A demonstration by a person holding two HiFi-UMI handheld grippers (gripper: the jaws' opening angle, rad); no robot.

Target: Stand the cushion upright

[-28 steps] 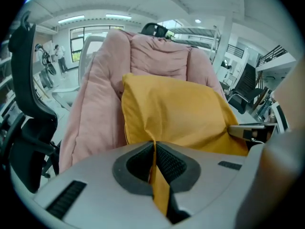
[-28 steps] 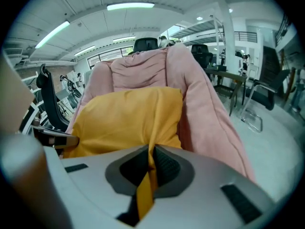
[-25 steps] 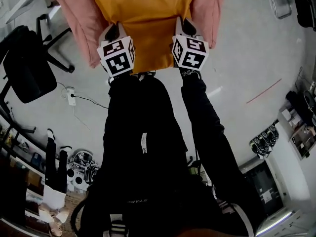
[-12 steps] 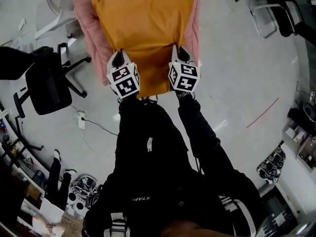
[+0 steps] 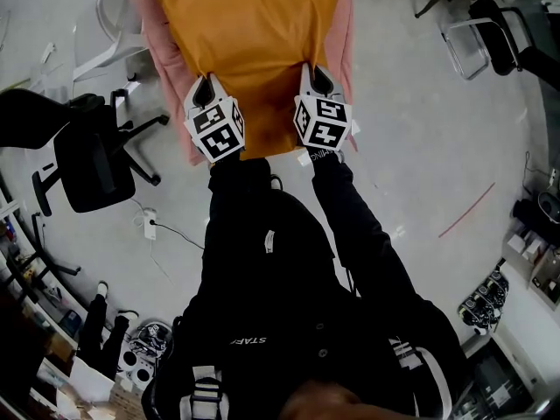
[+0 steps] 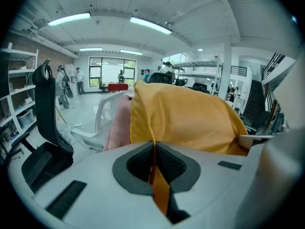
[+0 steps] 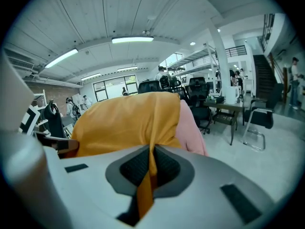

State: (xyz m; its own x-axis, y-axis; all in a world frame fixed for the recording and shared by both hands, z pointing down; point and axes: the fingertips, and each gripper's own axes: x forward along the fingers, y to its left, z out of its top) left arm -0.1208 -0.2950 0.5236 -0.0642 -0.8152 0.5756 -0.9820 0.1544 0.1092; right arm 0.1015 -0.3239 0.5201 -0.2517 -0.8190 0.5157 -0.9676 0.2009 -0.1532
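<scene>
An orange cushion [image 5: 249, 46] hangs lifted in front of me, lying against a pink cushion [image 5: 157, 42] behind it. My left gripper [image 5: 206, 90] is shut on the orange cushion's near left edge, and my right gripper [image 5: 315, 81] is shut on its near right edge. In the left gripper view the orange cushion [image 6: 186, 120] fills the middle, with its fabric pinched between the pads of the left gripper [image 6: 155, 163]. In the right gripper view the orange cushion [image 7: 126, 123] bulges ahead, its edge clamped in the right gripper [image 7: 150, 168]; the pink cushion [image 7: 193, 128] shows at its right.
A black office chair [image 5: 83, 160] stands on the floor at the left, a white chair [image 5: 109, 20] beyond it. A metal-framed chair [image 5: 486, 33] stands at the upper right. Cables and a power strip [image 5: 149, 226] lie on the floor. Shelves line the lower left and right edges.
Both grippers have risen with the orange cushion held between them. The cushion's near edge has come up, and more of its far edge has come into view.
</scene>
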